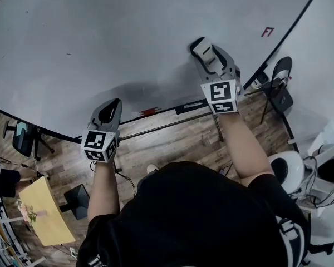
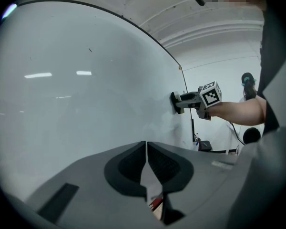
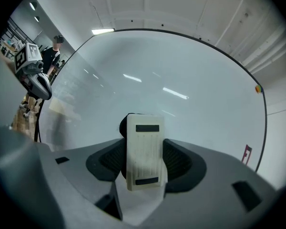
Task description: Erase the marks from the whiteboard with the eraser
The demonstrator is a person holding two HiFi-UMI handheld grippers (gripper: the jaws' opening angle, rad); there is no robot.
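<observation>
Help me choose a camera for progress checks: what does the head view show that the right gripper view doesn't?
Only the head view shows the wooden floor below the board. Only the right gripper view shows the ceiling light and a bystander. Both show the whiteboard, its red mark, the eraser clamped in the right hand-held gripper, and the shut left hand-held gripper.

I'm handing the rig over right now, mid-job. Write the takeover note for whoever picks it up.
Left tool: shut, empty, near the lower edge of the whiteboard.
Right tool: shut on the eraser, pad against the board.
Done: the board around the eraser looks clean.
Left: the red mark to the eraser's right, close to the board's edge, not yet wiped.
</observation>
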